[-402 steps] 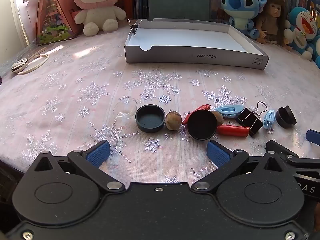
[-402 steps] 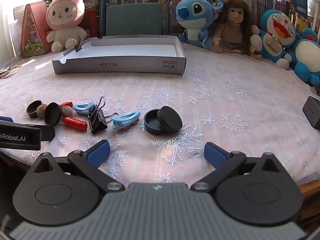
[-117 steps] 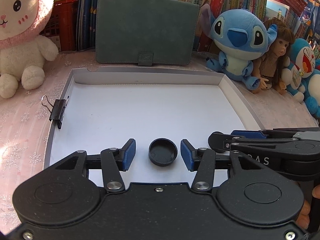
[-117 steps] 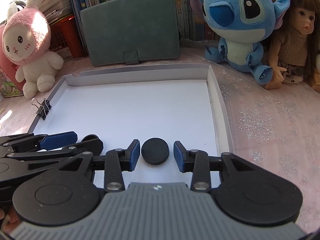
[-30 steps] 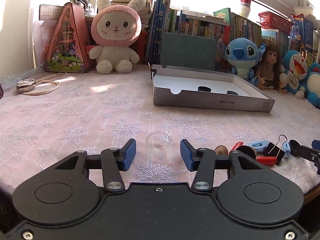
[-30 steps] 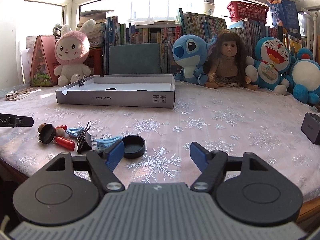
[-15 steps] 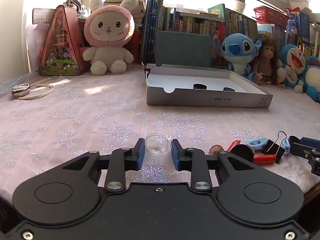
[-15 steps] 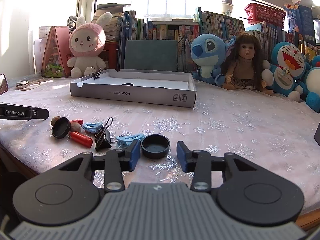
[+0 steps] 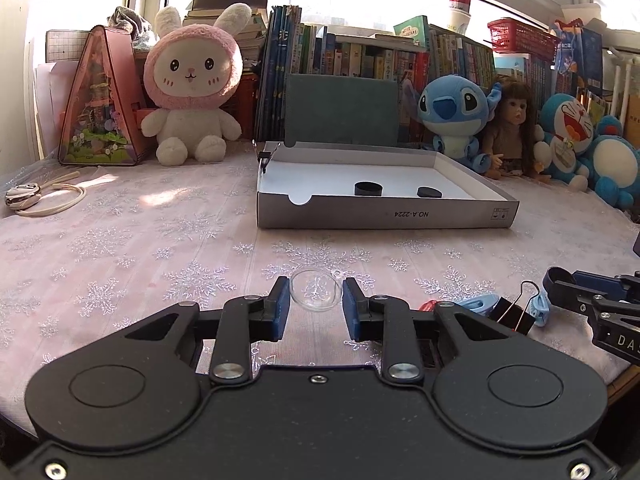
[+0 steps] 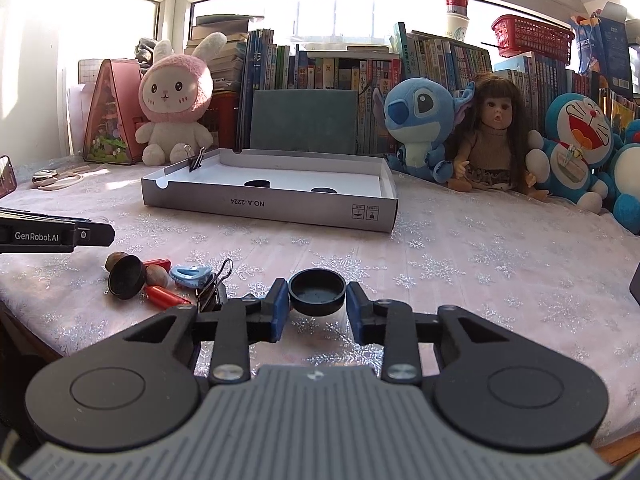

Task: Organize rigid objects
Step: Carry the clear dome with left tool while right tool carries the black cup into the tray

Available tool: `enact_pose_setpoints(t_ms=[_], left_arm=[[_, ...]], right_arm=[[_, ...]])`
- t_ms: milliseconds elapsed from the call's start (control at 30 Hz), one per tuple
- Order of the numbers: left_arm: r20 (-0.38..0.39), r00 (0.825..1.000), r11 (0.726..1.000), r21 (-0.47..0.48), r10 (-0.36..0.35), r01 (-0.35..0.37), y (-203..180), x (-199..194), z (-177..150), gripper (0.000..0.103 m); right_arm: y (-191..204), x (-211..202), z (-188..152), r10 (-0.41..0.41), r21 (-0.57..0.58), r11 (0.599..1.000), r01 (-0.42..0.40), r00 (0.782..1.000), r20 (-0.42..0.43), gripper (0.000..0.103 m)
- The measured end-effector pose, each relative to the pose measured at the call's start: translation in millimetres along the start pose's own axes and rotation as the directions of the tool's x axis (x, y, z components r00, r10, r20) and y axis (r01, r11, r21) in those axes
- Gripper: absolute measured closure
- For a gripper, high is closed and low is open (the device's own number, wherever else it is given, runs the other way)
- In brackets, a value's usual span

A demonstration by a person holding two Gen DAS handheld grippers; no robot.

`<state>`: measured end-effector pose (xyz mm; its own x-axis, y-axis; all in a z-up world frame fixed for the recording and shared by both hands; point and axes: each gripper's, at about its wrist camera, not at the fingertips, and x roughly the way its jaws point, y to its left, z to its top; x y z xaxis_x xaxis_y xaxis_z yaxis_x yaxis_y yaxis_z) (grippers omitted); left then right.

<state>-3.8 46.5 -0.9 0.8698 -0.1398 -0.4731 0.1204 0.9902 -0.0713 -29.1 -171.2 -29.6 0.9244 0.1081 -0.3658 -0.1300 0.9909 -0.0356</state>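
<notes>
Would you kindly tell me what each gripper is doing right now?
Left gripper: shut on the clear round plastic dish.
Right gripper: shut on the black round cap.

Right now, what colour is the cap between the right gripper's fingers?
Black. The round cap sits between the right gripper's blue pads, clearest in the right wrist view.

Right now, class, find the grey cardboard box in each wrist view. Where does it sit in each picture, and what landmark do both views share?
Left wrist view: the grey cardboard box sits right of centre, on the table beyond the gripper, with two black caps inside.
Right wrist view: the box sits left of centre, its printed front wall facing the camera.
Shared landmark: the pink bunny plush, behind and to the left of the box in both.
</notes>
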Motion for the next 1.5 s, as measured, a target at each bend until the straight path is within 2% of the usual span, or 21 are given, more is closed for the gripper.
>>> enact_pose_setpoints(t_ms=[200,400,567,700,867,1000,1200,1300,1400,1500], left_arm=[[0.012,1.000,1.000,-0.004,-0.029,0.029,-10,9,19,0.077],[0.019,0.998,0.998,0.013,-0.065,0.064,-17,23,52,0.077],[-0.012,0.994,0.993,-0.022,-0.113,0.113,-14,47,86,0.077],[-0.036,0.992,0.992,-0.040,-0.123,0.122,-13,71,108,0.077],[-0.085,0.990,0.992,-0.055,-0.116,0.111,-10,102,125,0.077],[-0.142,0.983,0.991,-0.088,-0.117,0.105,-3,131,136,0.077],[-0.251,0.959,0.983,-0.157,-0.132,0.095,9,178,149,0.077],[-0.277,0.954,0.986,-0.149,-0.117,0.078,10,192,150,0.077],[-0.313,0.943,0.986,-0.150,-0.113,0.068,9,205,148,0.077],[-0.335,0.937,0.987,-0.152,-0.100,0.051,9,215,148,0.077]], right_arm=[[-1,15,16,-0.033,0.054,0.998,0.034,0.999,-0.020,0.067],[-7,30,39,-0.027,0.077,0.997,0.027,1.000,-0.005,0.067],[-15,52,68,-0.004,0.071,0.997,0.004,1.000,-0.003,0.067],[-21,75,89,-0.002,0.049,0.999,0.003,1.000,-0.023,0.067],[-32,114,113,0.000,0.043,0.999,0.004,0.995,-0.100,0.067],[-44,141,127,0.019,0.092,0.996,-0.002,0.984,-0.177,0.067],[-57,175,139,0.048,0.163,0.987,-0.003,0.960,-0.277,0.067],[-59,185,140,0.080,0.193,0.981,-0.023,0.953,-0.293,0.067],[-55,193,141,0.106,0.194,0.980,-0.045,0.942,-0.319,0.067],[-49,203,143,0.087,0.171,0.985,-0.025,0.927,-0.366,0.067]])
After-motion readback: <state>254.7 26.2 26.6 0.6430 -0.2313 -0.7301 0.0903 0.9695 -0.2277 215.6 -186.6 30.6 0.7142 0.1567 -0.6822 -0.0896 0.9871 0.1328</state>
